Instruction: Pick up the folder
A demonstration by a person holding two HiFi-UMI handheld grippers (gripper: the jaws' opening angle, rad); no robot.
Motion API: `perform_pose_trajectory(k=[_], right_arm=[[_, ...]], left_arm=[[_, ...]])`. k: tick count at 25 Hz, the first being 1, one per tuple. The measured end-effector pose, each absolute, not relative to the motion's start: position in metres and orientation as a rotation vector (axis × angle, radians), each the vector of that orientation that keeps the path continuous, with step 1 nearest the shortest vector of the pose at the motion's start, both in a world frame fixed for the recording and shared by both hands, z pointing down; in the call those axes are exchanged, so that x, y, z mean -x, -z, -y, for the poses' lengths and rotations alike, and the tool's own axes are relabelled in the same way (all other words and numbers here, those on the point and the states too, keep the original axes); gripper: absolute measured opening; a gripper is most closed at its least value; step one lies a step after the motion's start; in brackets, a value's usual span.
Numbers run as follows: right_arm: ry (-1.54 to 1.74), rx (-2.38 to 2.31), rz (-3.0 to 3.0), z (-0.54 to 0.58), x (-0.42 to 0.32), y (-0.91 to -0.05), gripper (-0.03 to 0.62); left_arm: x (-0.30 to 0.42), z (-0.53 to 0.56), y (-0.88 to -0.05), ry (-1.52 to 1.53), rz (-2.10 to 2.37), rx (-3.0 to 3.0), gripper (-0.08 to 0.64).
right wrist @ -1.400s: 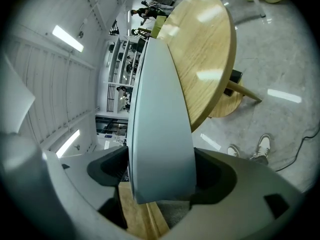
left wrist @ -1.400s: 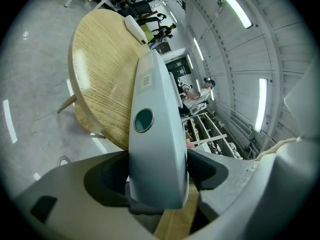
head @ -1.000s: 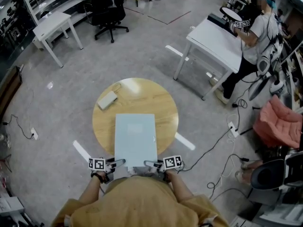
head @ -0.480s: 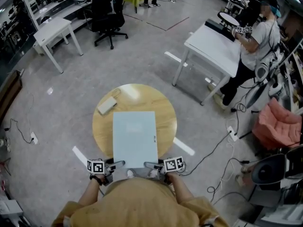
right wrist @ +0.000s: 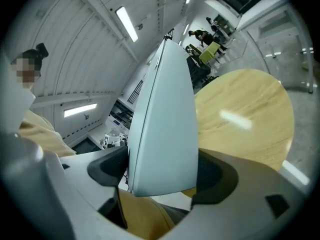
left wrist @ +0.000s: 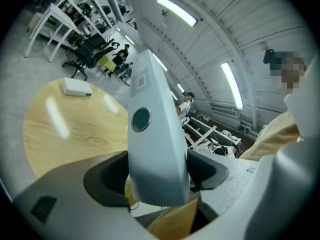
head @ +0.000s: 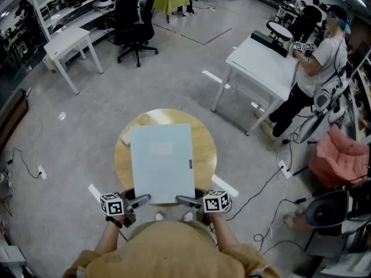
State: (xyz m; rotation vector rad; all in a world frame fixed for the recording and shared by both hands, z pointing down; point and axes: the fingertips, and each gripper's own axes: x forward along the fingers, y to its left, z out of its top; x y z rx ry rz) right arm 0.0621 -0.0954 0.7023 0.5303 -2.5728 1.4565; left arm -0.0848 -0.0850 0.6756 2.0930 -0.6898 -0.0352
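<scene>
A pale blue folder point(head: 162, 162) hangs above the round wooden table point(head: 206, 149), held by its near edge. My left gripper point(head: 139, 200) is shut on the near left corner and my right gripper point(head: 184, 200) on the near right corner. In the left gripper view the thick folder spine point(left wrist: 152, 134), with a round finger hole, fills the gap between the jaws of the left gripper point(left wrist: 157, 176), and the table point(left wrist: 70, 129) lies below it. In the right gripper view the folder point(right wrist: 165, 119) sits clamped in the right gripper point(right wrist: 160, 176) above the table point(right wrist: 245, 114).
A small white box point(left wrist: 76, 87) lies on the table's far left, half hidden by the folder in the head view. A white desk point(head: 264, 59) with a person point(head: 316, 62) stands at the right. A black chair point(head: 133, 25), another white desk point(head: 66, 42) and floor cables point(head: 272, 178) surround the table.
Both grippers have risen with the folder, which has lifted off the table. It looks larger in the head view and covers part of the white box.
</scene>
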Motion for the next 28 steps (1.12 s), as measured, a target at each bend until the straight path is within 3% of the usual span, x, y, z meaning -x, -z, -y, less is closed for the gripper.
perform_pose_trajectory(k=[28], right_arm=[[-0.819,-0.591,2.937,0.129,-0.067,-0.511,0.374]], left_arm=[[0.075,0.115,-0.486,0.128,0.790,-2.559,0.357]])
